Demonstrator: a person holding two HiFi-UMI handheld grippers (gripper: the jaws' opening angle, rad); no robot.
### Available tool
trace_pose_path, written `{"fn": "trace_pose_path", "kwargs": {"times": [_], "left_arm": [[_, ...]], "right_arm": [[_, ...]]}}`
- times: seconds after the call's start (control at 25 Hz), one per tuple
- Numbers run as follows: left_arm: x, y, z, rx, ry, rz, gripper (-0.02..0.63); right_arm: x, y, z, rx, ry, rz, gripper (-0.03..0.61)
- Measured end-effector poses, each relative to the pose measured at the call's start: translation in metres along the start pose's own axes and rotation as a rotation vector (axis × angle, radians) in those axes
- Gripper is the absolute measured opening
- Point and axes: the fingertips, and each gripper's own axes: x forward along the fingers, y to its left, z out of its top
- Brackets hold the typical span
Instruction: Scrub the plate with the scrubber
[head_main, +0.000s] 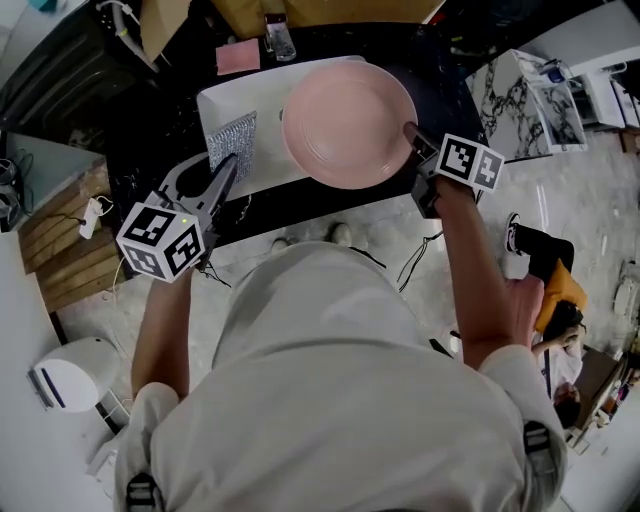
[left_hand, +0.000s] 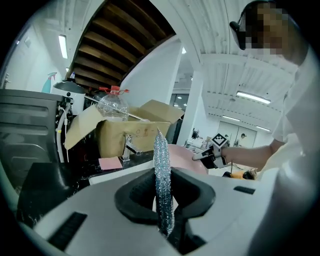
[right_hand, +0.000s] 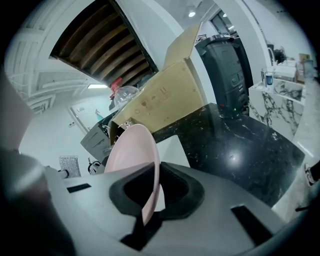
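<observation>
A pink plate (head_main: 347, 122) is held up over the white tray (head_main: 225, 98), gripped at its right rim by my right gripper (head_main: 412, 134). In the right gripper view the plate (right_hand: 132, 152) stands on edge between the jaws. My left gripper (head_main: 226, 166) is shut on a silver glittery scrubber (head_main: 233, 141), which hangs left of the plate and apart from it. Seen from the left gripper, the scrubber (left_hand: 163, 185) rises edge-on between the jaws, with the plate (left_hand: 186, 154) beyond and my right gripper (left_hand: 206, 158) at its far side.
A dark marble counter (right_hand: 235, 145) carries the tray. A pink sponge (head_main: 238, 56) and a tap (head_main: 278, 38) sit at the back. A cardboard box (right_hand: 165, 100) with a plastic bottle (left_hand: 112, 104) stands behind. A black bin (right_hand: 227, 75) is at the counter's far end.
</observation>
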Motion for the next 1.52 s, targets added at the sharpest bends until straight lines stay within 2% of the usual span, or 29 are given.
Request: {"fn": "trace_pose_path", "kwargs": {"times": [0.2, 0.4, 0.68, 1.08, 1.52], "left_arm": [[-0.023, 0.004, -0.01, 0.006, -0.015, -0.001, 0.064], [-0.051, 0.022, -0.022, 0.014, -0.014, 0.033, 0.064], [-0.082, 0.037, -0.043, -0.028, -0.013, 0.07, 0.064], [-0.11, 0.046, -0.063, -0.076, 0.001, 0.118, 0.065], [-0.118, 0.047, -0.085, -0.117, 0.036, 0.124, 0.066]], "right_arm": [[0.03, 0.012, -0.006, -0.004, 0.06, -0.009, 0.026], [0.072, 0.022, -0.016, 0.003, 0.126, -0.025, 0.026], [0.131, 0.02, -0.031, -0.022, 0.235, -0.079, 0.028], [0.197, -0.003, -0.057, -0.067, 0.364, -0.174, 0.032], [0.227, -0.037, -0.08, -0.097, 0.414, -0.275, 0.026]]}}
